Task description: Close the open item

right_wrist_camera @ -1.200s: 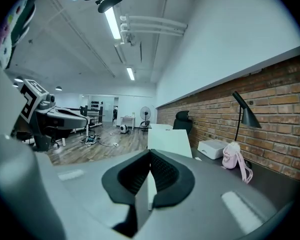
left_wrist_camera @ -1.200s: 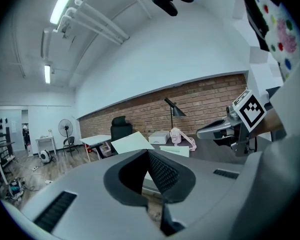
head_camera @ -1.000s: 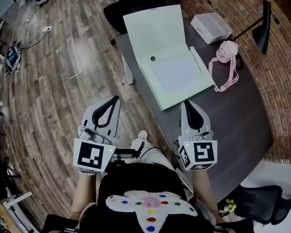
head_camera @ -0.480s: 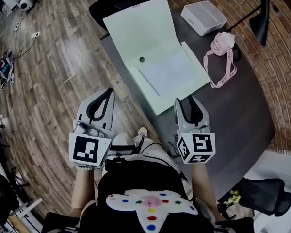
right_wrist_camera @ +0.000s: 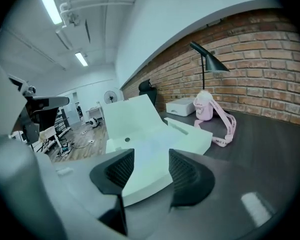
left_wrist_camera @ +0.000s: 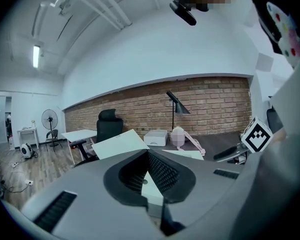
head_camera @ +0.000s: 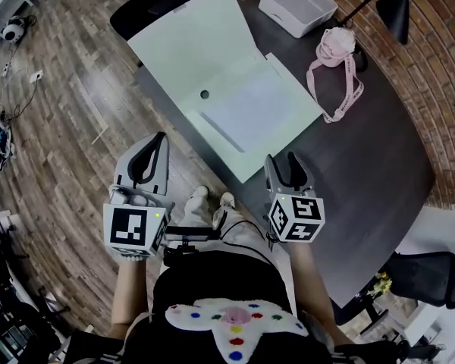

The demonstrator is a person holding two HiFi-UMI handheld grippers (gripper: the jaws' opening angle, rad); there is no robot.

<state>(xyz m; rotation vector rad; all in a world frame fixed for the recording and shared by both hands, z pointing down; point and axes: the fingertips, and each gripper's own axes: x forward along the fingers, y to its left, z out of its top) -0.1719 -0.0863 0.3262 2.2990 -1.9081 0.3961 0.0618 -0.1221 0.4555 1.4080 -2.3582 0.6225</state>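
Bare table (head_camera: 364, 173) at the lower right leaves open passage. The pale box (head_camera: 250, 120) with its raised lid (head_camera: 189, 44) blocks the upper centre. A pink strapped object (head_camera: 335, 48), white box (head_camera: 297, 4) and lamp (head_camera: 398, 14) crowd the upper right.

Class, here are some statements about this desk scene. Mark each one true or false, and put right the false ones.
1. The box on the desk has its lid up. True.
2. The right claw is shut. False: its jaws have just been opening and stand apart, with nothing between them.
3. A pink pouch with a strap lies on the desk. True.
4. The left claw grips the lid. False: it is shut on nothing, over the floor beside the desk.
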